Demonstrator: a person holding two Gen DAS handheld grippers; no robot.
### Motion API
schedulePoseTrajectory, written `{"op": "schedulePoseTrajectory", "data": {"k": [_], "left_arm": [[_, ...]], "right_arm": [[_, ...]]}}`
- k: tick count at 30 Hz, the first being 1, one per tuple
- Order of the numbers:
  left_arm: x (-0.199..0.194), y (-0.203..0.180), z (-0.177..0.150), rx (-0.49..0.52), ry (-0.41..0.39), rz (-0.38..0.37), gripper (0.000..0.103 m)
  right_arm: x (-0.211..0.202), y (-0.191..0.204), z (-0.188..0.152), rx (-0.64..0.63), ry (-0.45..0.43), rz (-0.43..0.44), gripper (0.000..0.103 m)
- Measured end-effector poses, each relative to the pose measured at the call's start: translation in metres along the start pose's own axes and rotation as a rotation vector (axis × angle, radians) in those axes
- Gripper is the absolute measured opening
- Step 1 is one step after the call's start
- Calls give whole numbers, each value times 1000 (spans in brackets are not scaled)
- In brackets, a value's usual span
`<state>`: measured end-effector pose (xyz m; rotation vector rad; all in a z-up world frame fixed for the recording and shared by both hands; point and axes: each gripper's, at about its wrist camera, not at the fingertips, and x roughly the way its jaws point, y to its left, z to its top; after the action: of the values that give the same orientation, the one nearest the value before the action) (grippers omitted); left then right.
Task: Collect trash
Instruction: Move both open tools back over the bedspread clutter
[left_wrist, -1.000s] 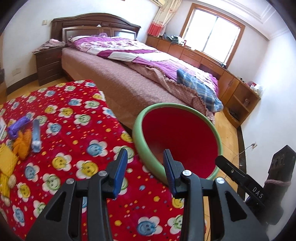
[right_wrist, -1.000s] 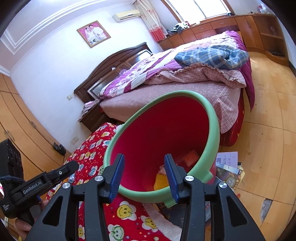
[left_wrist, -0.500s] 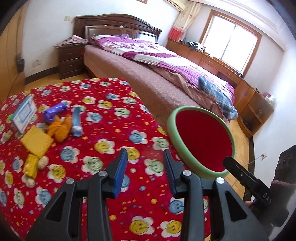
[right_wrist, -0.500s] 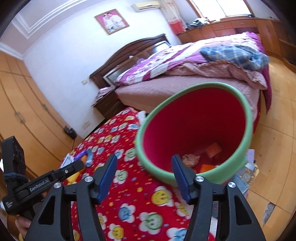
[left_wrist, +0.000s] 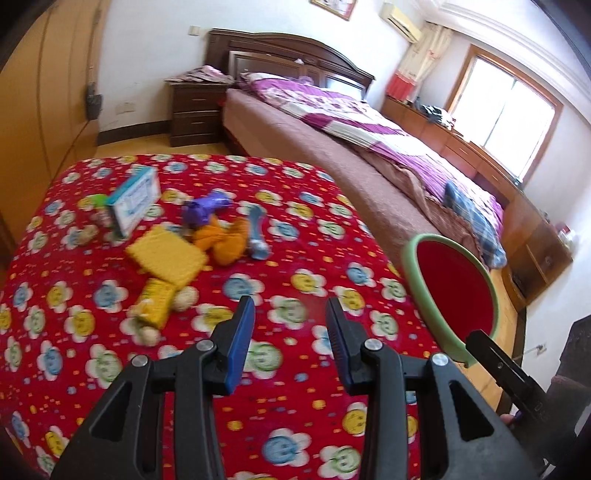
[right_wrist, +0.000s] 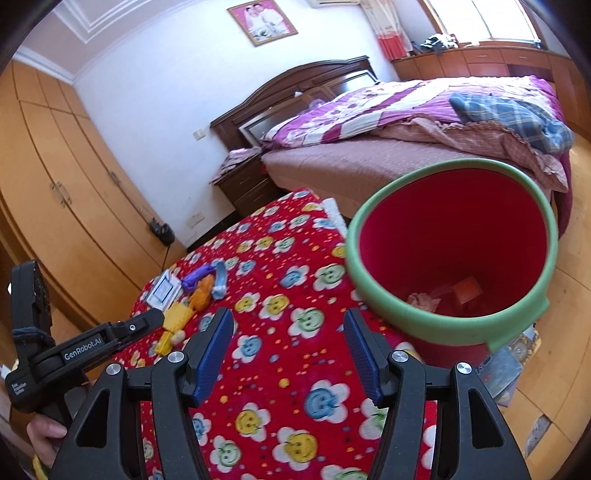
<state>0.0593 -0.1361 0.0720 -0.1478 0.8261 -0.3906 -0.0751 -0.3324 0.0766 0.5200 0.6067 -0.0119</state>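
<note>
Ahead of me the red tablecloth printed with smiling flowers (left_wrist: 295, 369) covers the whole work surface, with a dark wooden bed under a purple quilt (left_wrist: 351, 122) beyond it. Hard against the table's right edge, on the floor, stands the red plastic bin with a green rim (right_wrist: 450, 325); in the right wrist view a pinkish crumpled wad and an orange scrap lie at its bottom. The rest of the trash sits clustered near the far left of the cloth, well apart from the bin: a white and teal carton (left_wrist: 135, 201), a flat yellow textured wrapper (left_wrist: 166, 256), an orange crumpled bag (left_wrist: 225, 242), a purple twisted wrapper (left_wrist: 207, 210), a light blue tube (left_wrist: 256, 234) and a small yellow packet (left_wrist: 157, 301) with pale balls beside it. My right gripper (right_wrist: 288, 354) has just been spreading its jaws and nothing lies between them; my left gripper (left_wrist: 290, 336) stands part open and empty over bare cloth. I judge the next job is a reach into that pile. The risk is its crowding: the pieces touch and overlap, so a careless closing could pinch two at once or nudge the light balls off the edge. The cloth may also bunch under the fingertips and drag everything along.
</note>
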Motion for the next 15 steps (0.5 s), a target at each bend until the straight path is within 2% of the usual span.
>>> {"op": "schedulePoseTrajectory", "data": {"k": [15], "left_arm": [[-30, 96, 26, -65, -68, 190, 40]], "right_arm": [[25, 32, -14, -43, 71, 10, 64]]}}
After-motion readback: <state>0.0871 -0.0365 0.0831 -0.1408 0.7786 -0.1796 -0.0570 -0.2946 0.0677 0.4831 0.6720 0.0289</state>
